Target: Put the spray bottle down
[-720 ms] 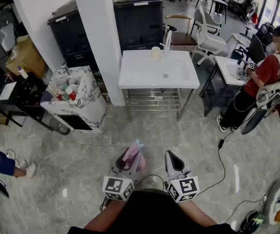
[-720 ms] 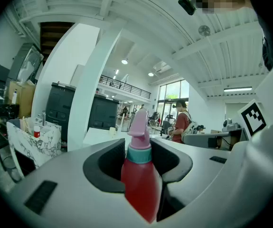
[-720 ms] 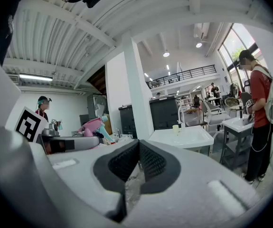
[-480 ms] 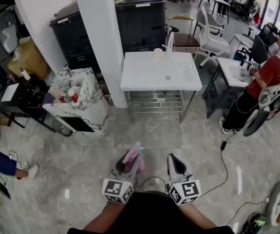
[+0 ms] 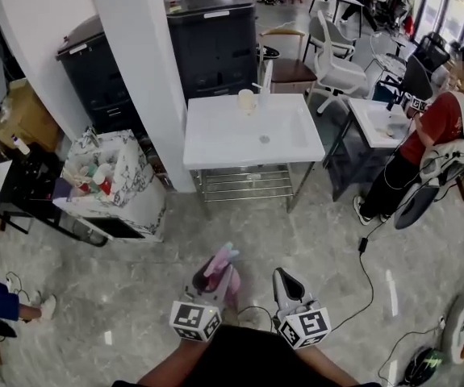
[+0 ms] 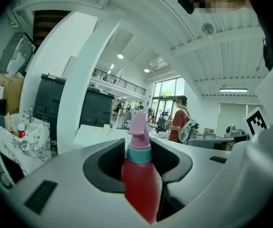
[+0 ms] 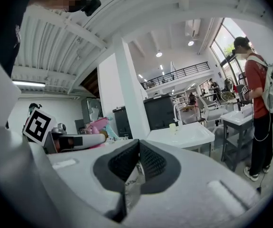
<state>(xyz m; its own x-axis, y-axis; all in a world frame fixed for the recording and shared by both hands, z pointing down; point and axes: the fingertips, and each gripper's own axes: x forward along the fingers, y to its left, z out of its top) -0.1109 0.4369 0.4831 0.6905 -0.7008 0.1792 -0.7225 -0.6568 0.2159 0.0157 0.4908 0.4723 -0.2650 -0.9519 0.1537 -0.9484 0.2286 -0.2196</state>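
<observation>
The spray bottle [image 5: 218, 261], with a red body, a teal collar and a pink head, stands upright between the jaws of my left gripper [image 5: 215, 278], which is shut on it. In the left gripper view the spray bottle [image 6: 140, 182] fills the gap of the left gripper [image 6: 138, 164]. My right gripper [image 5: 287, 285] hangs beside it, shut and empty. In the right gripper view the pads of the right gripper [image 7: 137, 161] meet, and the bottle's pink head [image 7: 96, 126] shows at the left. A white table [image 5: 223, 139] stands ahead, well beyond both grippers.
A small cup [image 5: 247, 101] sits at the table's far edge. A white pillar [image 5: 139, 71] and a marble-patterned box [image 5: 123, 185] stand left of the table. A person in a red shirt [image 5: 431, 131] stands at the right. A black cable [image 5: 366, 272] runs over the floor.
In the head view the table, pillar and box have slid to the left. Both grippers sit a little lower in the picture. The left gripper still holds the bottle.
</observation>
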